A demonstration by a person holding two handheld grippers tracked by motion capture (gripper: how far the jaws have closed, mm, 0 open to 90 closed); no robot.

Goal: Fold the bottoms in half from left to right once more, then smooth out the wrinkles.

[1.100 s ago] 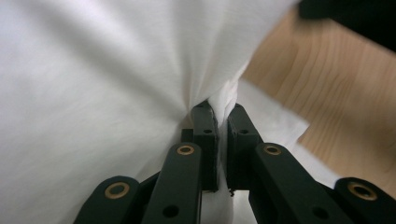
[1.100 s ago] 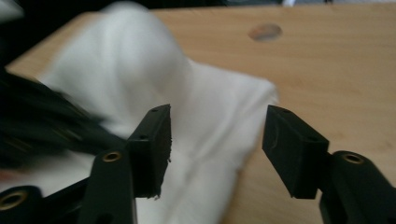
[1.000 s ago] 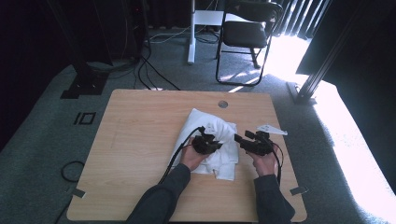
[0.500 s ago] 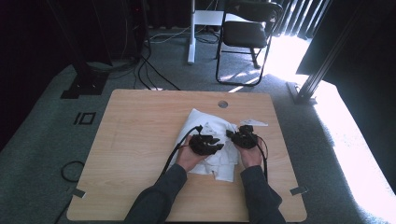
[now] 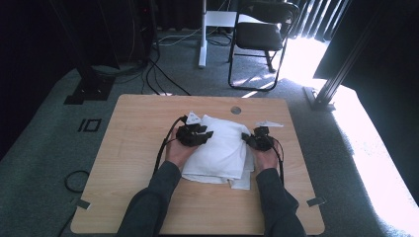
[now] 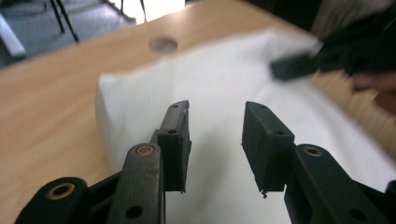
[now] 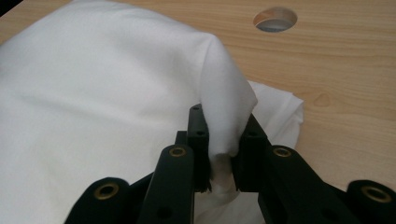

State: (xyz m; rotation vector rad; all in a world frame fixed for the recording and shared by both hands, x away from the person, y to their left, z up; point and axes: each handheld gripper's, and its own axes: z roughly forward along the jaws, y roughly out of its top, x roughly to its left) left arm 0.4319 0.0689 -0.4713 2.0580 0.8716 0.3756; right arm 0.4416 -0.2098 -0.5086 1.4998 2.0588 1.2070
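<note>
Lying lengthwise toward the person, white cloth (image 5: 221, 153) pinched by right gripper (image 7: 219, 154); left gripper (image 6: 215, 140) open.

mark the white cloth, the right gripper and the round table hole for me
white cloth (image 5: 220, 150): high view, middle of the folded top layer.
right gripper (image 7: 219, 161): right gripper view, midway between the jaws, which pinch a cloth fold.
table hole (image 7: 275, 19): right gripper view, centre of the round opening.

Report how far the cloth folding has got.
Done: the white cloth already lies in a layered stack on the table. In hand: the right gripper pinches a bunched fold of its edge, while the left gripper, its jaws having just been opening, stands open above the cloth with nothing between them. Left: laying that pinched edge down and squaring the stack, probably.
</note>
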